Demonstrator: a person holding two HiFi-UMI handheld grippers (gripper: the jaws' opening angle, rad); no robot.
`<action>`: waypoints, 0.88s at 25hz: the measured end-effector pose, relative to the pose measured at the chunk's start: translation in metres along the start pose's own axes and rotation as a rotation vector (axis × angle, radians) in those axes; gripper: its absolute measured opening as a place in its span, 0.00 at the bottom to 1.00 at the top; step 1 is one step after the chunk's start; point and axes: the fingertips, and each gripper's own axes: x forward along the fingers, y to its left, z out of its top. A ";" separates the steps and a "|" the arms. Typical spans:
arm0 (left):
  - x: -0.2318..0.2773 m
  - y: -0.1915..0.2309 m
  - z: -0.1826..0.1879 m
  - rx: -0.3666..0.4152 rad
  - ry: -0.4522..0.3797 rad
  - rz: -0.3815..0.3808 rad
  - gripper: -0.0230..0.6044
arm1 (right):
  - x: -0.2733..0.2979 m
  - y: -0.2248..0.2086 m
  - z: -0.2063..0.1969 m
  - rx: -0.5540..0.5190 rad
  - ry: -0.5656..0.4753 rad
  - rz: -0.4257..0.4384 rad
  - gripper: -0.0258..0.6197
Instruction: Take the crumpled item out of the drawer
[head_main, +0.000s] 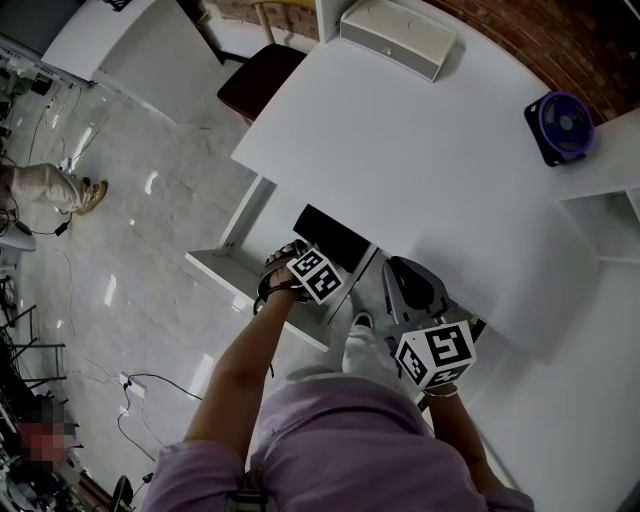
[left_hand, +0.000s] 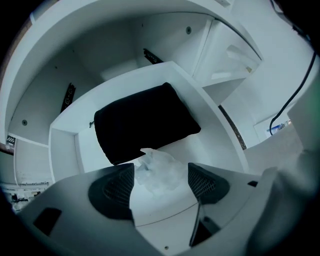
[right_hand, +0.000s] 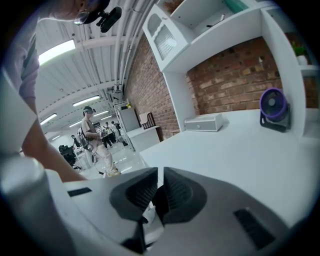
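**Left tool view.** Your left tool (left_hand: 160, 175) points down into the open drawer (left_hand: 210, 140). Its jaws are set wide apart and grip nothing. The crumpled item (left_hand: 156, 164), a pale translucent wad, lies on the drawer floor directly between the two dark pads (left_hand: 116, 189). A sliver of floor seems to show on either side of it, but this angle does not settle whether a pad brushes it. Just behind the wad lies a flat black pouch (left_hand: 142, 122), whose near edge meets the wad. The pouch covers most of the rear half of the drawer.

**Right tool view.** Your right tool (right_hand: 161, 175) has its jaws drawn together to a narrow slit, with nothing held between them. It looks out level across the white desk (right_hand: 235, 150). At the far side of the desk stand a white box (right_hand: 204, 121) and, well apart from it on the right, a purple fan (right_hand: 273, 106). Both are backed by a brick wall (right_hand: 225, 75). Beyond the left end of the desk a person (right_hand: 95, 142) stands on the glossy floor.

**Head view.** You stand at the near edge of the desk, and the drawer projects from beneath that edge. The left tool sits over the drawer with your forearm reaching toward it. The right tool is held just to the right of the drawer, outside it, at the rim of the desk. The white box and the fan appear at the desk's far side, near opposite corners.
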 end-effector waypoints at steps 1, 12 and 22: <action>0.003 0.000 -0.001 0.000 0.007 -0.003 0.57 | 0.001 0.000 0.000 0.001 0.002 -0.001 0.08; 0.025 -0.002 -0.008 0.016 0.047 -0.006 0.57 | 0.011 -0.006 -0.003 0.018 0.025 -0.025 0.08; 0.042 0.000 -0.010 0.003 0.066 0.019 0.57 | 0.016 -0.013 -0.006 0.034 0.047 -0.045 0.08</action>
